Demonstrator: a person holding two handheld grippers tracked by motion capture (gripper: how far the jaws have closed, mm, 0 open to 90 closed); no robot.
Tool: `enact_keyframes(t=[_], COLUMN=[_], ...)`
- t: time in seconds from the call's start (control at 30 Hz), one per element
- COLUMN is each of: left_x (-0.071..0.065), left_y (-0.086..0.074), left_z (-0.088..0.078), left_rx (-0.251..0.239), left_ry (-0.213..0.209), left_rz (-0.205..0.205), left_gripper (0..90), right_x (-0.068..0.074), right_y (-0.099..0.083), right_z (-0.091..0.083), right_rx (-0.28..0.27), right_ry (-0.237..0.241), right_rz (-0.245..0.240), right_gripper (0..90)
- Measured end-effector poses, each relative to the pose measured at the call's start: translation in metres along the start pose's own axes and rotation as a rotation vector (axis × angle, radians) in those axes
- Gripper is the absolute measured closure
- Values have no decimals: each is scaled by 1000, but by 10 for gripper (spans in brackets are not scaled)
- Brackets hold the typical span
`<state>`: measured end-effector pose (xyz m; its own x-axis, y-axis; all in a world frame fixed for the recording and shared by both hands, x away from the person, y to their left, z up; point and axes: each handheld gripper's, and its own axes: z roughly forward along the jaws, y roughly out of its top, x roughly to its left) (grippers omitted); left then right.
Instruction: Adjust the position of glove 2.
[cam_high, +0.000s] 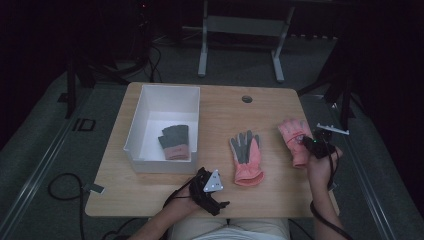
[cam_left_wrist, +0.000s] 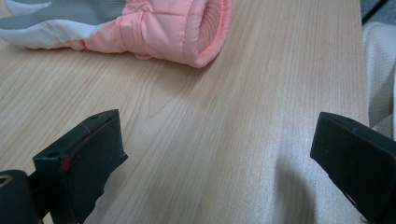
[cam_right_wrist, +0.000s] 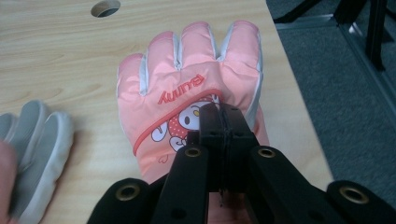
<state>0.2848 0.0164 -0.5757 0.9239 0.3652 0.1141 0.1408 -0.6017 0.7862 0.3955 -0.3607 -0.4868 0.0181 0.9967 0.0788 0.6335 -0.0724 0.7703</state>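
Wooden tabletop (cam_high: 220, 107) under dim light, dark floor and a metal frame beyond it. Nearest, at the lower centre of the high view, the left gripper (cam_high: 209, 186) rests on the table with jaws released and wide apart; in the left gripper view nothing lies between them, only bare wood.

At the right edge of the high view, the right gripper (cam_high: 311, 142) is clenched on the pink glove (cam_right_wrist: 187, 98); the right gripper view shows its jaws pinched together on the fabric of the glove's back, over the cartoon print, near the table's right edge.

At centre lies a second pink glove (cam_high: 246, 156), palm up, grey palm showing, cuff toward the person, untouched.

Farther, at centre left, the white bin (cam_high: 145, 107) holds one grey glove (cam_high: 174, 141) with a pink cuff, lying flat on its floor.

Judgement: one glove binned, one gripped and not yet carried over, one left on the table. Roughly a third done.
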Motion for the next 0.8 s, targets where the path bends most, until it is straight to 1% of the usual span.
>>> enact_keyframes(t=[0.07, 0.13, 0.17, 0.23, 0.33, 0.37, 0.4, 0.43, 0.5, 0.57, 0.67, 0.73, 0.8], left_x=[0, -1, -1, -1, -1, -1, -1, -1, -1, -1, -1, -1, -2], left_y=[0, 0, 0, 0, 1, 0, 0, 0, 0, 0, 0, 0, 0], left_z=[0, 0, 0, -1, -1, -1, -1, -1, -2, -2, -1, -1, -1], left_rx=[3, 3, 3, 6, 4, 5, 5, 5, 3, 0, 7, 6, 7], left_ry=[2, 2, 2, 1, -1, -2, -4, -6, -11, -12, -14, -13, -14], left_rz=[2, 5, 6, 11, 14, 15, 15, 17, 21, 18, 22, 22, 21], left_gripper=[22, 22, 22, 22, 22, 22, 22, 22, 22, 22, 22, 22, 22], right_x=[1, 5, 6, 9, 11, 12, 14, 15, 15, 13, 12, 11, 9], right_y=[-12, -22, -26, -34, -40, -42, -44, -46, -51, -55, -58, -58, -56], right_z=[-4, -7, -8, -9, -9, -9, -8, -5, 2, 7, 10, 9, 7], right_rx=[-12, -16, -21, -8, -4, -7, -5, 1, 22, 20, 25, 25, 22], right_ry=[11, -4, -7, -12, -15, -15, -25, -36, -53, -66, -66, -61, -52], right_rz=[55, 69, 84, 97, 101, 97, 87, 71, 65, 59, 55, 54, 53], right_gripper=[888, 888, 889, 888, 888, 887, 887, 886, 881, 871, 847, 817, 766])
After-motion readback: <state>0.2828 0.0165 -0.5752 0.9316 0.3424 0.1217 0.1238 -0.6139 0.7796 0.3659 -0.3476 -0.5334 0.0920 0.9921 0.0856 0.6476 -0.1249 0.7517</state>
